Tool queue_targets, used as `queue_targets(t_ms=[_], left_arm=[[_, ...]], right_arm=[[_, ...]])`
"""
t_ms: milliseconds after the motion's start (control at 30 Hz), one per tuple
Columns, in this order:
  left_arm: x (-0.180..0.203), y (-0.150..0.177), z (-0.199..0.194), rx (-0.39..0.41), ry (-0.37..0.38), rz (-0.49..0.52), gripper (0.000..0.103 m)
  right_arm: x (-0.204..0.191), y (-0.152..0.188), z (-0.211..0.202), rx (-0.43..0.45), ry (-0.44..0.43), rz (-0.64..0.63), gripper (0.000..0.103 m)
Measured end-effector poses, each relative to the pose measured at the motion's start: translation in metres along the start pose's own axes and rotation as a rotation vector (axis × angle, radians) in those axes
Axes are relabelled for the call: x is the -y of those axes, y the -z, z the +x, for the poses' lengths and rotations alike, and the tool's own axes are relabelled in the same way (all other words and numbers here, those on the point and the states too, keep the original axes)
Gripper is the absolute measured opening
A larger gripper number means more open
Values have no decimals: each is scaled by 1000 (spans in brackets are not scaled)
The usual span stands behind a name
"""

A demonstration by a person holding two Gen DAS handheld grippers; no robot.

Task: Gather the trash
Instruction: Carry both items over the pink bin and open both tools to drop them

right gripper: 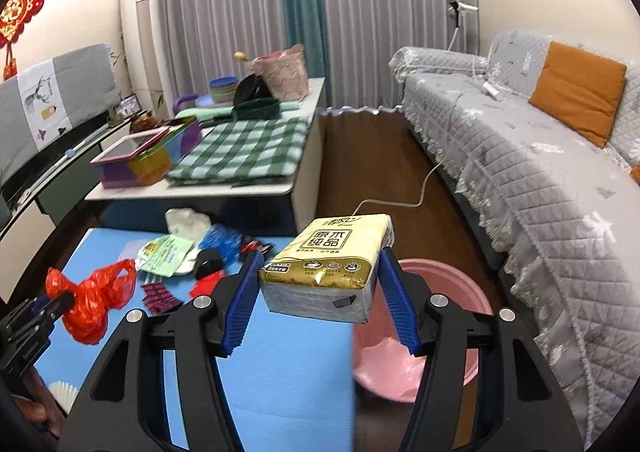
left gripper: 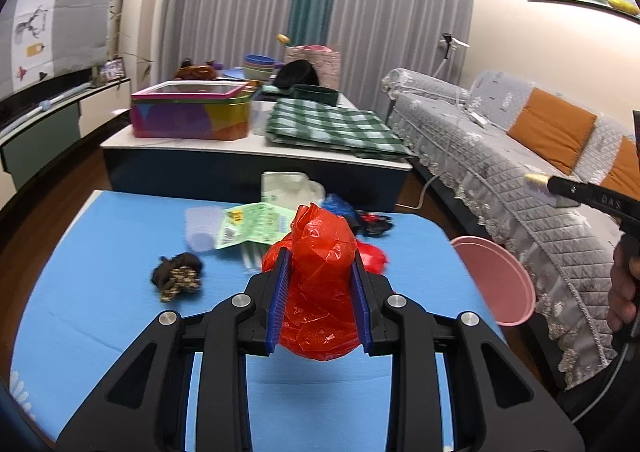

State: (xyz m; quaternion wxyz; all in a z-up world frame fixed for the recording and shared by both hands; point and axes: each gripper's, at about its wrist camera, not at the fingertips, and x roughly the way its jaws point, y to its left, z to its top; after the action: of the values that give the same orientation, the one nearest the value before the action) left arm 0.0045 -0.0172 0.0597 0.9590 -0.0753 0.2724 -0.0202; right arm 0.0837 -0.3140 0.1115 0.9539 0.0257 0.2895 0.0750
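Trash lies scattered over the blue surface [left gripper: 100, 252], and both grippers already carry a piece of it. On the left, a dark crumpled scrap [left gripper: 176, 277] sits alone near the edge. Just right of it, the left gripper [left gripper: 320, 296] is clamped on a red plastic bag [left gripper: 320, 292], its blue pads pressing the crinkled film from both sides and holding it above the surface. Beyond the bag, at the far edge, more litter waits: a green wrapper [left gripper: 256, 226], a white bag [left gripper: 290, 186] and a blue crinkled packet [right gripper: 222, 240].

Further right, the right gripper [right gripper: 320, 292] is closed on a yellow tissue pack [right gripper: 332, 268], gripped across its width and held just past the surface's right edge. The pink bin [right gripper: 440, 352] stands on the floor below and slightly right of the pack, lined with a pink bag.

Judging by this, the step in hand is carrying to the bin. The next move calls for shifting the pack a little right until it hangs squarely over the bin's mouth, then parting the fingers; the red bag must travel right across the surface to follow.
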Motion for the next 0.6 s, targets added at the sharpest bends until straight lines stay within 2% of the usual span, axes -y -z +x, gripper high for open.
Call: queue_targets(t_ms=[133, 333, 600], left_arm=[[20, -6, 6, -3, 44, 4, 28], [62, -11, 28, -21, 91, 63, 28], [114, -18, 61, -41, 151, 109, 28]], right_arm=[[31, -6, -5, 30, 25, 39, 59], [71, 4, -1, 42, 55, 123, 59], [103, 5, 5, 53, 109, 135, 59]])
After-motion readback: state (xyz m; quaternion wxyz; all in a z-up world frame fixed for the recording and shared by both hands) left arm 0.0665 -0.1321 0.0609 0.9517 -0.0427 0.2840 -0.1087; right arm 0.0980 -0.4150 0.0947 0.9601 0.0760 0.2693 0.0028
